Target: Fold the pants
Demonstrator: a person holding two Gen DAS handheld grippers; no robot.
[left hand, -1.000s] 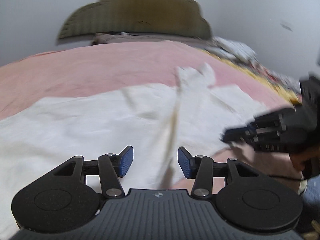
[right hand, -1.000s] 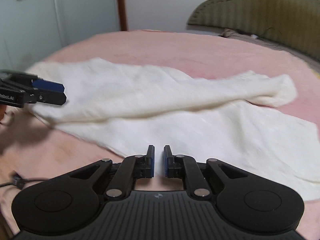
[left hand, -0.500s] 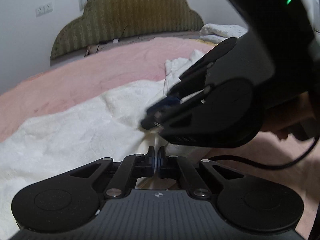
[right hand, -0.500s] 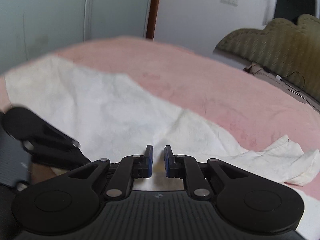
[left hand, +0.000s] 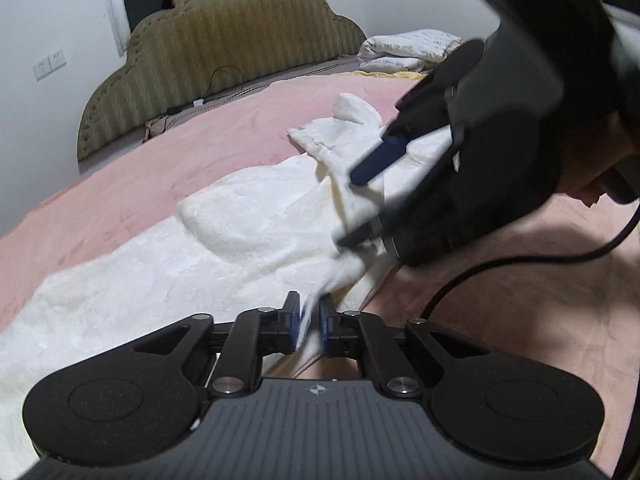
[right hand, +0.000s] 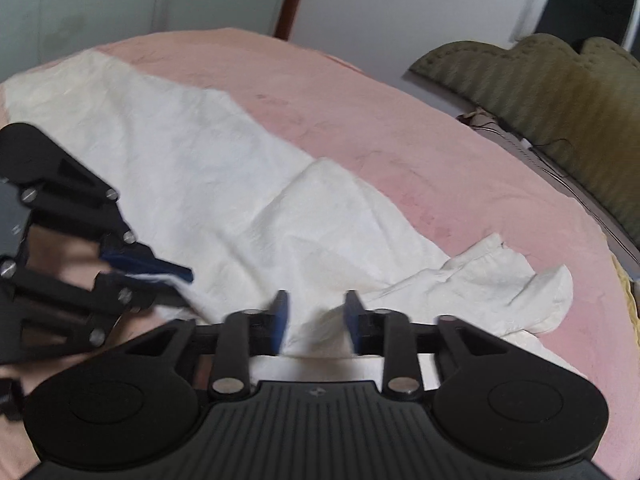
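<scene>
Left gripper [left hand: 309,322] is pinched on the near edge of the white pants [left hand: 224,248] spread across the pink bed [left hand: 520,320]. Right gripper [right hand: 316,320] straddles the fabric, jaws apart, probably for a second hold.

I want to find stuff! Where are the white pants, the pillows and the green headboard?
white pants [left hand: 248,236]: left wrist view, on the flat middle cloth.
pillows [left hand: 404,50]: left wrist view, on the top pillow's face.
green headboard [left hand: 224,40]: left wrist view, on its striped middle panel.

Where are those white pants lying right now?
The white pants lie spread across the pink bed, one edge pinched in the left claw, headboard beyond.
</scene>
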